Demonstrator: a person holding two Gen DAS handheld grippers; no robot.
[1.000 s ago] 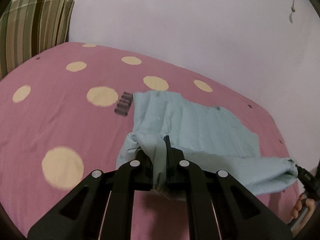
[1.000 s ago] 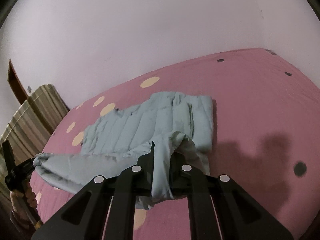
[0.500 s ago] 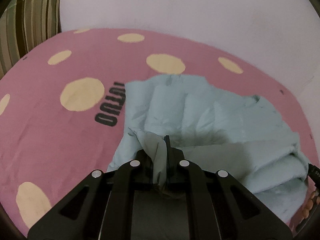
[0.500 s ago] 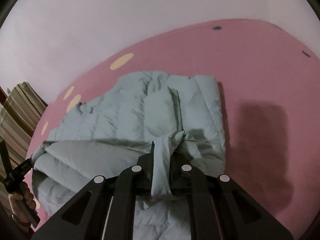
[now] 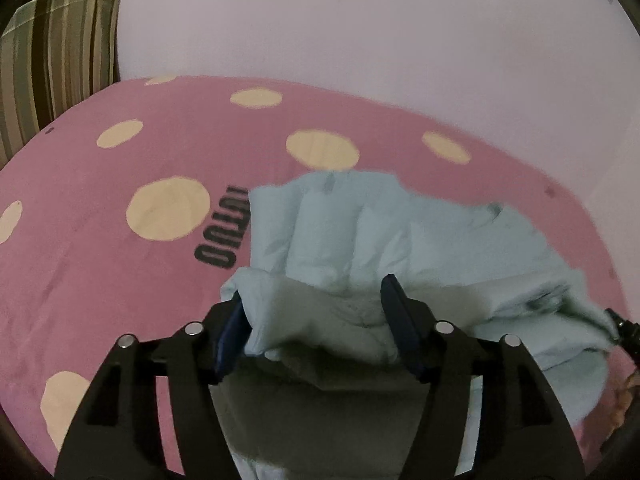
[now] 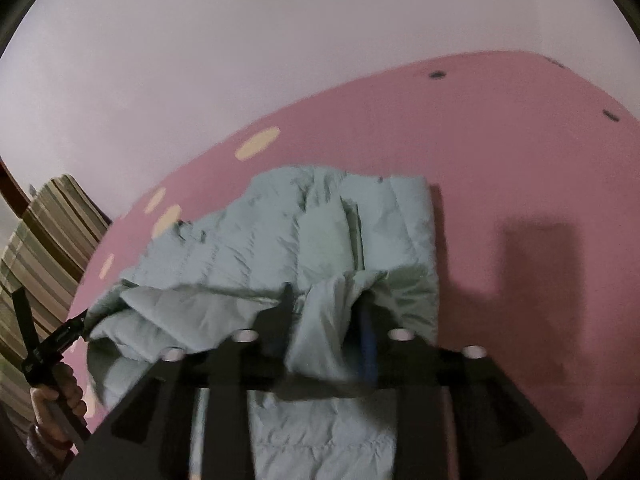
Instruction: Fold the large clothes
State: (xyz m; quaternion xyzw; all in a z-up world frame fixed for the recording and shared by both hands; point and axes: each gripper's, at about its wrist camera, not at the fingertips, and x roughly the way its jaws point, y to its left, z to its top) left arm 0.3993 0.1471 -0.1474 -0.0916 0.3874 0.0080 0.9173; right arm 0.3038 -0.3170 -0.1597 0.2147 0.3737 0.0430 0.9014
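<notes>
Through the left wrist camera we look along our left gripper [image 5: 316, 312], whose two fingers stand wide apart with a bunched hem of the pale blue padded jacket [image 5: 360, 232] lying slack between them. The cloth fills the gap, but nothing pinches it, so we read this side as released, the hem let down where the fold should end. The jacket lies on the pink spotted bedsheet [image 5: 120, 168], its quilted panels spread toward the wall, just beside black lettering [image 5: 218, 246] printed on the sheet. A striped cushion [image 5: 56, 48] leans at the far left corner of the bed, well apart from the work.

Through the right wrist camera we see our right gripper [image 6: 326, 320] with its fingers likewise parted, though less widely, and a fold of the jacket [image 6: 280, 248] draped between them. The blur here is heavy (we judge the grip slack and no longer clamping, but not with full certainty). At the left edge the left gripper [image 6: 44, 340] shows in the person's hand [image 6: 60, 396], touching the jacket's other corner; we cannot tell its finger state from this angle. Both corners sit on top of the garment's body, which suggests that the near half is doubled over the far half and that smoothing it is what remains.
</notes>
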